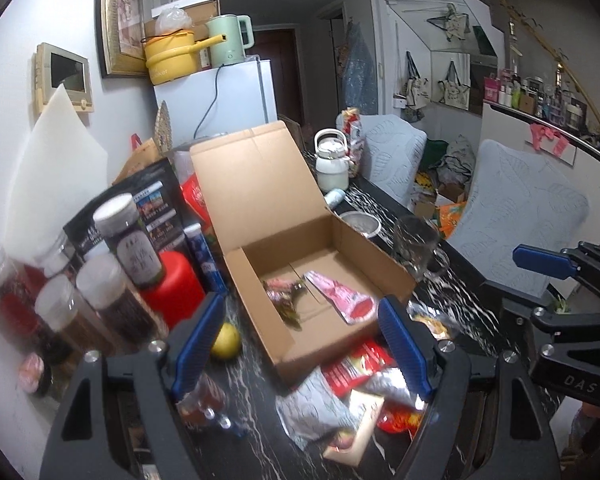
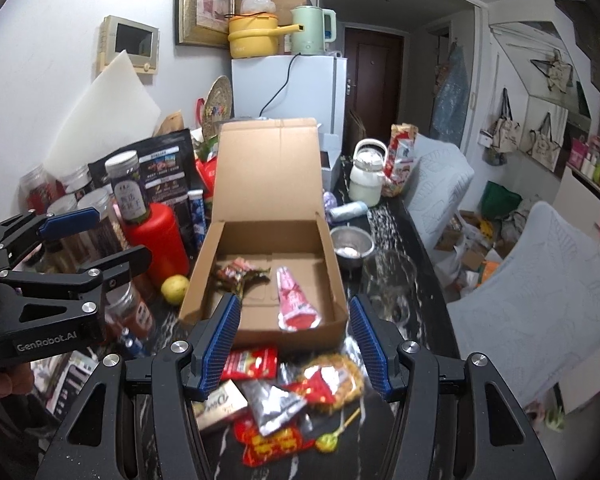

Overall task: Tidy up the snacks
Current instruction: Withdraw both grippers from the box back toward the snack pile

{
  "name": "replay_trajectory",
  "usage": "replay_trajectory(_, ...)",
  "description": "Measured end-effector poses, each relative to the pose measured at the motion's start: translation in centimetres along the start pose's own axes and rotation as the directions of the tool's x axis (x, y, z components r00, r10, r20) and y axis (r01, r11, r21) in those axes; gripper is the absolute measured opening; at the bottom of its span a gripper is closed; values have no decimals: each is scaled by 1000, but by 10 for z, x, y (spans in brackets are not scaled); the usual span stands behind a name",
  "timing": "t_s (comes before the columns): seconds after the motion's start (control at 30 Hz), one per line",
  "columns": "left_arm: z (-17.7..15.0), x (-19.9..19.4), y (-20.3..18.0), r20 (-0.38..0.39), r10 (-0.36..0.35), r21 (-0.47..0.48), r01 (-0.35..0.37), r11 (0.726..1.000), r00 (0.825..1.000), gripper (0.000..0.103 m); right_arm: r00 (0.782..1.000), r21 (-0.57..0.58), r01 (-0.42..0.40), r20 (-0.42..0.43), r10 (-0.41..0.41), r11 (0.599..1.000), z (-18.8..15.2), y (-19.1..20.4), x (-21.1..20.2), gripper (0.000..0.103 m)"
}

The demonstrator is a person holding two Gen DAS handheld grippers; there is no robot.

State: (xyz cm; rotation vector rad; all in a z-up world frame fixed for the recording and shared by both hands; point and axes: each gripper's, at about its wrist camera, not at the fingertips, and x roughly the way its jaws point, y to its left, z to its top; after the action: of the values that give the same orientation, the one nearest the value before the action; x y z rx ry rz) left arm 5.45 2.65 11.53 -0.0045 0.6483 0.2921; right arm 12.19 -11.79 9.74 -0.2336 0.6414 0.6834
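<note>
An open cardboard box stands on the dark marble table with its lid up. Inside lie a pink-red packet and a dark green-red packet. A pile of loose snack packets lies in front of the box. My left gripper is open and empty, over the box's near corner. My right gripper is open and empty, above the pile. Each gripper also shows in the other's view: the right one, the left one.
Jars, a red canister and a lemon crowd the left of the box. A steel bowl, a glass and a white kettle stand to its right. Chairs line the table's right edge.
</note>
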Motion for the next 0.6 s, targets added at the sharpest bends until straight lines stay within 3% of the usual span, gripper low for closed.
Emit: replay_trajectory(0.6,-91,8,-32,-112,-143,41,149,988,983,79,994,158,34,-107,-17,987,-115,-11,3,57)
